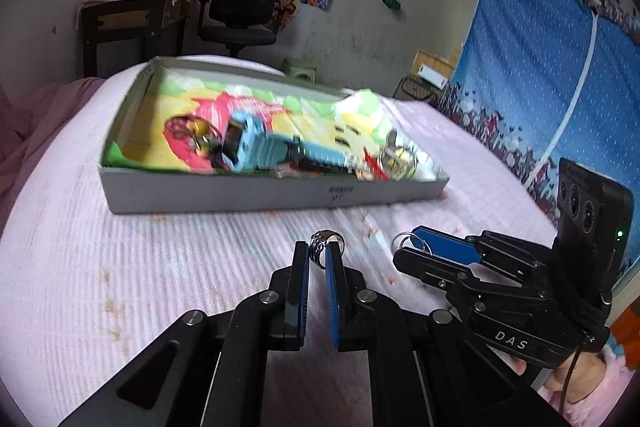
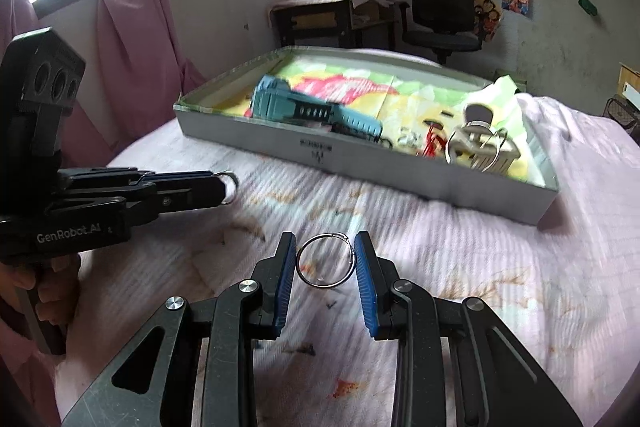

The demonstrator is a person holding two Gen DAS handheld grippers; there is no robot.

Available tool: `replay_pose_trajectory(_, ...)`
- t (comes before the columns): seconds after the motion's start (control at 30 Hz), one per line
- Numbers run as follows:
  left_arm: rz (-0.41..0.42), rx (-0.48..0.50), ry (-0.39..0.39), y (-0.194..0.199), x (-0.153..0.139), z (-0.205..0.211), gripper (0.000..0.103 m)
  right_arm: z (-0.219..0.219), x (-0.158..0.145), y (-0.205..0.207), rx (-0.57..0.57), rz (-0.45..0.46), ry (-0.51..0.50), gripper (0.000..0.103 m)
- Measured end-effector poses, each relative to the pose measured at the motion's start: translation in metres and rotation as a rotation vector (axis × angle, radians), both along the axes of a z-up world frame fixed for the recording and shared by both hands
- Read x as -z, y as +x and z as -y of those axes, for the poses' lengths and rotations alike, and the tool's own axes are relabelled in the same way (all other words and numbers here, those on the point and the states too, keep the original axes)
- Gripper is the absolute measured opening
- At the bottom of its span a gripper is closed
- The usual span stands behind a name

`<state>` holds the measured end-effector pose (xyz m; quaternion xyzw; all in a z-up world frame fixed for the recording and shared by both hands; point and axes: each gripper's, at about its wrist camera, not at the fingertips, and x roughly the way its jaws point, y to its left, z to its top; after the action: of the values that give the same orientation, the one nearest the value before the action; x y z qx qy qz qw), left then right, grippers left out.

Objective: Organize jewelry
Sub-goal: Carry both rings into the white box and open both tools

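L gripper (image 1: 320,257): my jaws clenched on a small dark ring (image 1: 325,247), patterned band, pinched edge-on betw. blue pads, held clear above the bed (image 1: 160,267).

R gripper (image 2: 325,261): my jaws grasping a thin silver hoop (image 2: 326,261), both pads touching its rim, hoop face-on to my cam. Also off the cover.

In L view, R gripper sits just to the right, tips near mine, not touching. In R view, L gripper enters from the left; a hand (image 2: 44,301) on its grip.

Beyond both: grey tray (image 1: 248,193) on pink cover, lined w/ colourful paper. Inside: blue watch (image 1: 256,147) mid-tray, red bracelet (image 1: 180,129) at its left end, silver keyring cluster (image 1: 396,157) at right end. Tray contents blurred.

Bkgd: chair (image 1: 242,9), desk (image 1: 132,23), blue curtain (image 1: 532,67).
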<state>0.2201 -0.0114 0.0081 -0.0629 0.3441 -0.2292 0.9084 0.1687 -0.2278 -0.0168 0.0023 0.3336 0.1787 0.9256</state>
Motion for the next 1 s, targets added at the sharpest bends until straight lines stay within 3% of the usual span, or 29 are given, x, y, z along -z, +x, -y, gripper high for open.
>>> replay_pose_trajectory(0.43,0.138,-0.208,-0.123,0.027,-0.036,-0.032,0.008,-0.002,-0.046,0.04,0.059,0.134,0.065,0.026)
replay_pose_trajectory(0.57,0.151,-0.246,-0.073,0.04,-0.037,-0.03,0.008,-0.01,-0.055,0.051,0.068,0.17,0.076,0.026)
replay_pose_trajectory(1.0,0.019,-0.262,-0.08,0.062,-0.006,-0.035,0.008,-0.015,-0.034,0.082,0.113,0.103,0.06,0.026)
